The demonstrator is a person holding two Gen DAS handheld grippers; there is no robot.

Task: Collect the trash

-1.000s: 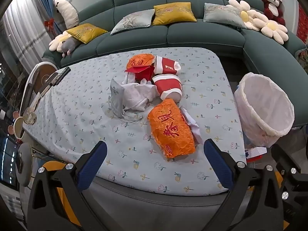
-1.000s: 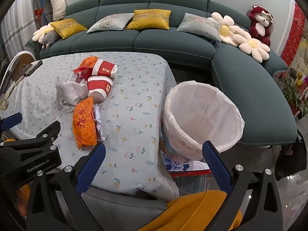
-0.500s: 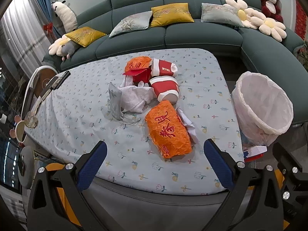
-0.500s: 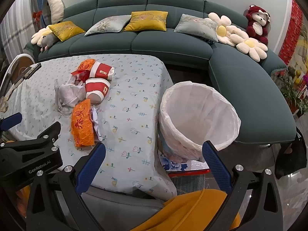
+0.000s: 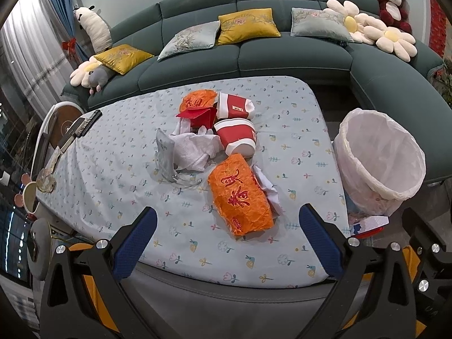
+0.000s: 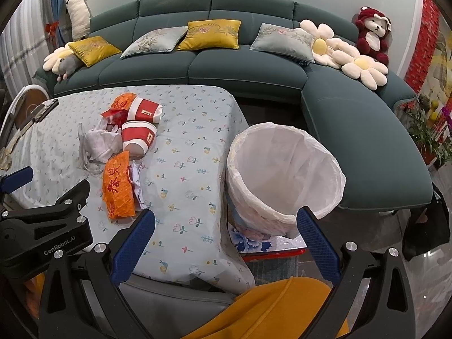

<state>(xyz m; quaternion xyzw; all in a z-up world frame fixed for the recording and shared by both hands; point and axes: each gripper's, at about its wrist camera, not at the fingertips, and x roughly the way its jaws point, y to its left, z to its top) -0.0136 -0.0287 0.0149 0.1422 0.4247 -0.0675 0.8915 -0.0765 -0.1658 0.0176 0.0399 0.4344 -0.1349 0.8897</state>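
Observation:
Trash lies in a heap mid-table: a crumpled orange bag [image 5: 240,195] [image 6: 118,186] nearest me, two red-and-white paper cups [image 5: 238,138] [image 6: 139,138] on their sides, white tissue [image 5: 195,149], a clear plastic wrapper [image 5: 166,158], a red carton [image 5: 202,115] and a second orange bag [image 5: 199,100]. A white-lined trash bin [image 5: 381,163] [image 6: 282,175] stands on the floor right of the table. My left gripper [image 5: 226,243] is open and empty over the table's near edge, short of the orange bag. My right gripper [image 6: 223,243] is open and empty, in front of the bin.
The table has a pale flowered cloth [image 5: 113,169]. A remote [image 5: 84,121] and small dishes [image 5: 45,180] sit at its left end. A teal sofa [image 5: 240,56] with cushions and plush toys curves behind and to the right. A box [image 6: 265,243] lies under the bin.
Both grippers have drawn back and risen a little, so the table and bin look slightly smaller and lower. The trash has not moved. Both grippers stay open.

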